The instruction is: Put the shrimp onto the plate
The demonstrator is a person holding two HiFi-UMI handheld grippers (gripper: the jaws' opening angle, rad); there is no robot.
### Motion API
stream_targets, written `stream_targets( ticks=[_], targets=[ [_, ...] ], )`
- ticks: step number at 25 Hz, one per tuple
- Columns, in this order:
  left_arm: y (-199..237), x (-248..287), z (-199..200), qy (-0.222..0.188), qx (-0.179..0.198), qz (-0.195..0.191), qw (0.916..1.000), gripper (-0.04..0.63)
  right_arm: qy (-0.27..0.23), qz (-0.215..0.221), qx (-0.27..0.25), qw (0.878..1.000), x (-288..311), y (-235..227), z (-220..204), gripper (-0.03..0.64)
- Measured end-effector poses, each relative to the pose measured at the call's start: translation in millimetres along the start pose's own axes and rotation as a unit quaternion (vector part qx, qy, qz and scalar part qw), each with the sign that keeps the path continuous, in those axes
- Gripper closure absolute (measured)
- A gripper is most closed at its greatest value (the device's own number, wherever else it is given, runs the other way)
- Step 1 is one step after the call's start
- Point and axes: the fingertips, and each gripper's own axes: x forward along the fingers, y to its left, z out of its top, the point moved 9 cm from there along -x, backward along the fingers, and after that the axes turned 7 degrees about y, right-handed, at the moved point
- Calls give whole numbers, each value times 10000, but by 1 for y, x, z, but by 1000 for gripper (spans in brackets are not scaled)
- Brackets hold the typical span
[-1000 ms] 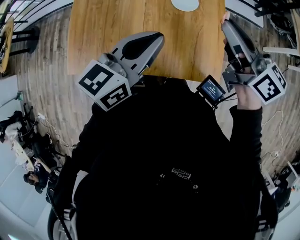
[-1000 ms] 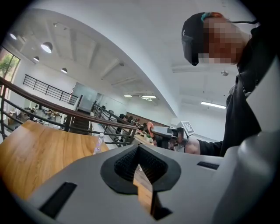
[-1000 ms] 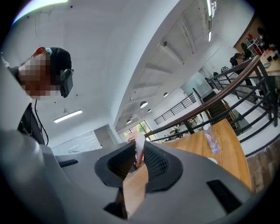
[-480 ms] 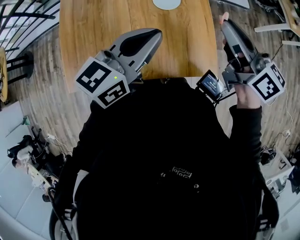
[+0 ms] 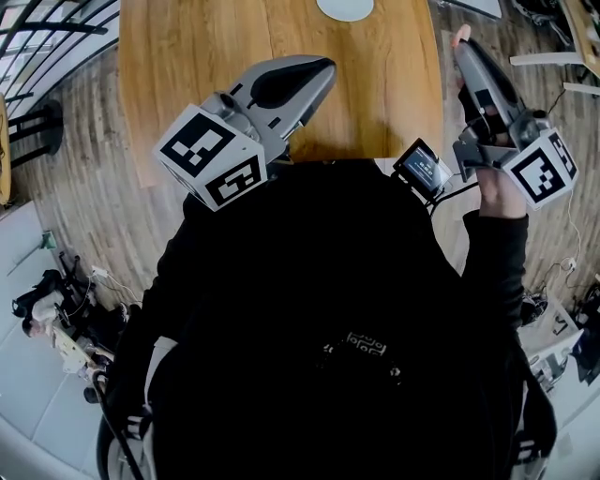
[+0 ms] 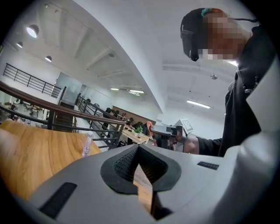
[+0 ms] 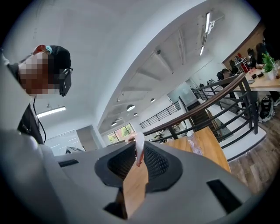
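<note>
A small pink and white shrimp [image 7: 139, 151] hangs pinched at the tips of my right gripper [image 7: 138, 148], which is shut on it. In the head view that right gripper [image 5: 462, 41] sits just past the table's right edge, with the shrimp [image 5: 458, 34] at its tip. The white plate [image 5: 345, 7] lies on the wooden table [image 5: 206, 66] at the far side, cut off by the top of the picture. My left gripper [image 5: 324, 66] hovers over the table's near part with its jaws shut and nothing between them [image 6: 138, 146].
A small screen device [image 5: 427, 172] hangs beside the right hand. A clear plastic bottle [image 6: 87, 144] lies on the table. Wood-plank floor surrounds the table, with black railings [image 5: 56, 37] to the left and clutter [image 5: 56, 319] on the floor behind.
Both grippers have shifted a little sideways in the view and the plate sits slightly left of where it was. The shrimp stays pinched in the right gripper.
</note>
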Motion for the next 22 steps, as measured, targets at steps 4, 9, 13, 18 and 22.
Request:
stream_targets(
  ticks=[4,9,13,18,22],
  targets=[
    [12,-11,-13,43,-118,116,9999,592,120,-9,12,9999,12,1,-11,546],
    [20,-7,-16,121,-288,250,9992,592,278,-4,-46,9996,20,-12,-4,546],
    [21,-8,-25,220,-335,328,9987,592,368,23,-102,9993,27,-18,-3,546],
    [22,-14,-24,67,-475,352,9982,592,523,57,-249,9983,35,-16,4,546],
    [15,-14,-26,100,-474,78,9988,592,676,53,-357,9971,39,-15,5,546]
  ],
)
